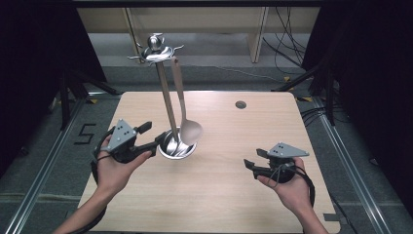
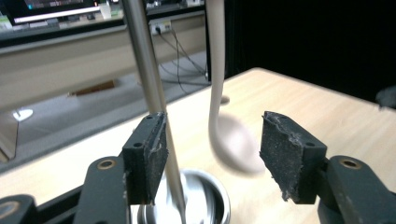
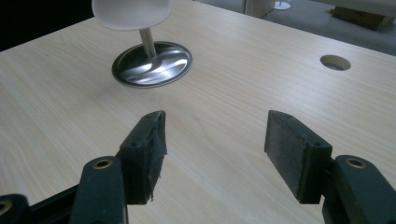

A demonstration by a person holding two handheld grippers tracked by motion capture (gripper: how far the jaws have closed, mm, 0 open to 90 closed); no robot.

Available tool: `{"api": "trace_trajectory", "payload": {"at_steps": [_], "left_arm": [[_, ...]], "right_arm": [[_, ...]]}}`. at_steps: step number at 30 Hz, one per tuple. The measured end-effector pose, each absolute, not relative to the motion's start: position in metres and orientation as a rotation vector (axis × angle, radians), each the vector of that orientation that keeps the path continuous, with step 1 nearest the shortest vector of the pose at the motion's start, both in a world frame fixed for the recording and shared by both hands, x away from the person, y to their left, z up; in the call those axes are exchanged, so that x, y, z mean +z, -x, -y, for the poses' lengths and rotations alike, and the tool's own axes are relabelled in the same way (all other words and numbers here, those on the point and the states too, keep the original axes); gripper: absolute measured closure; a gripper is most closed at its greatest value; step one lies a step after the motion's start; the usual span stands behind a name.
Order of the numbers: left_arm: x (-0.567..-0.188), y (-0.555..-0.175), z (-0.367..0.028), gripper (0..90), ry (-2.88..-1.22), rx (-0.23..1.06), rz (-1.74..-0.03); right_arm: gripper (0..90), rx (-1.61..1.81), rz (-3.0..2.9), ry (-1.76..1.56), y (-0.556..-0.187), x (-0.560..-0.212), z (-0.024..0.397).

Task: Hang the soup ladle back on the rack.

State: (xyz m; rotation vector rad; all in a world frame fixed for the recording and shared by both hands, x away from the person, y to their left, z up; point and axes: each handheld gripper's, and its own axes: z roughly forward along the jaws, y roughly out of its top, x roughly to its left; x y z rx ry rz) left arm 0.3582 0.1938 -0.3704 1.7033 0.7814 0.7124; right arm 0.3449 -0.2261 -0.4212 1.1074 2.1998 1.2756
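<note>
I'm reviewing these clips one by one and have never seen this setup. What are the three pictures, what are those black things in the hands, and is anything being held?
A person holds a hand-operated claw in each hand; no robot arm is involved. The high view looks down on the wooden table. There the left claw sits by the round base of a metal utensil stand, and the right claw hovers over bare table. A pale spoon hangs from the stand's top. The other two pictures come from cameras riding on each claw, looking along its two black jaws. In the left gripper view the jaws stand open, the stand's pole beside one pad and the spoon beyond. In the right gripper view the jaws are open. Neither claw holds anything.
</note>
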Motion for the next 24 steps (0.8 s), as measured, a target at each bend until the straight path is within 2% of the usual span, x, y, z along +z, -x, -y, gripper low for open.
{"api": "trace_trajectory", "payload": {"at_steps": [11,12,18,24], "left_arm": [[-0.463,-0.345,-0.233,38.6,-1.806,0.647,-0.902],[-0.467,-0.346,-0.237,38.6,-1.79,0.611,-0.924],[-0.464,-0.353,-0.249,35.3,-1.724,0.623,-1.002],[-0.468,-0.357,-0.252,35.5,-1.757,0.602,-0.981]], "right_arm": [[38.0,1.269,-2.195,-1.102,-0.345,-0.434,0.235],[38.4,1.262,-2.182,-1.111,-0.344,-0.434,0.237],[38.8,1.278,-2.165,-1.171,-0.346,-0.448,0.246],[38.7,1.286,-2.166,-1.242,-0.346,-0.453,0.25]]}}
